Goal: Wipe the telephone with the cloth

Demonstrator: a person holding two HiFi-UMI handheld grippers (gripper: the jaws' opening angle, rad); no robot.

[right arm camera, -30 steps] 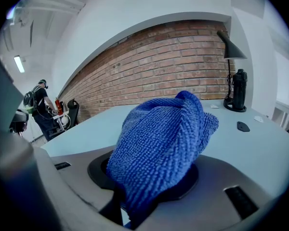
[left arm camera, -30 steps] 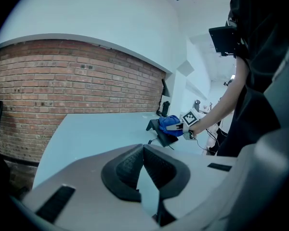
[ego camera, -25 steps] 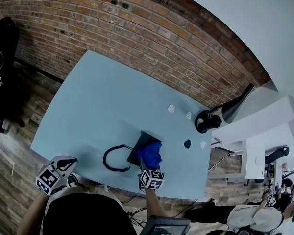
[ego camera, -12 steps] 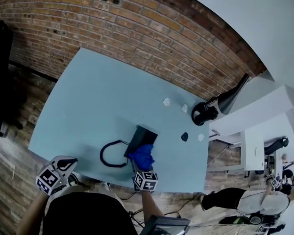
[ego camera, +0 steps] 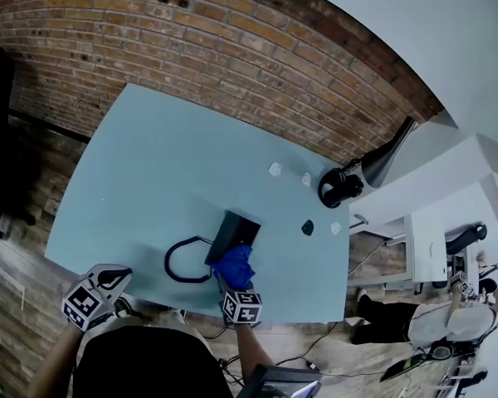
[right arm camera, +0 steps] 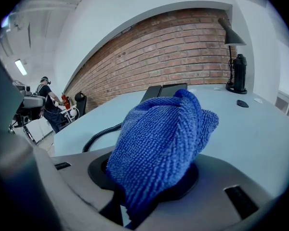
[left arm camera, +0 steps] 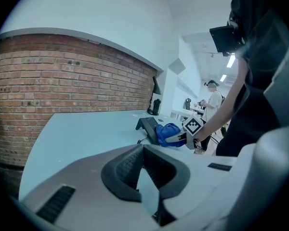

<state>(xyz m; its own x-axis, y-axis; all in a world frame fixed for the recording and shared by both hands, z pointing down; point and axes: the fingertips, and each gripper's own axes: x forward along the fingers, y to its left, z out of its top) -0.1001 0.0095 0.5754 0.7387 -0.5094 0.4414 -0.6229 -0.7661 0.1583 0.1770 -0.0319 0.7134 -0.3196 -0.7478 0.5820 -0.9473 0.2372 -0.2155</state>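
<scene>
The black telephone (ego camera: 234, 231) lies on the light blue table (ego camera: 149, 172), its coiled cord (ego camera: 181, 259) looping to the left. A bunched blue cloth (ego camera: 234, 265) rests at the telephone's near end, and my right gripper (ego camera: 239, 293) is shut on it. In the right gripper view the cloth (right arm camera: 159, 138) fills the jaws and the telephone (right arm camera: 164, 90) shows just beyond it. My left gripper (ego camera: 100, 287) hangs off the table's near left edge, shut and empty. From the left gripper view (left arm camera: 147, 177), the telephone (left arm camera: 147, 125) and cloth (left arm camera: 167, 131) are far ahead.
A black desk lamp (ego camera: 386, 160) and a dark bottle (ego camera: 336, 187) stand at the table's far right corner. Small white bits (ego camera: 275, 169) and a small dark object (ego camera: 308, 227) lie on the right part. A brick wall (ego camera: 191, 48) runs behind. A person (ego camera: 432, 322) stands at the right.
My right gripper has drawn the cloth toward me along the telephone, so more of the telephone's far part shows. The left gripper has stayed where it was.
</scene>
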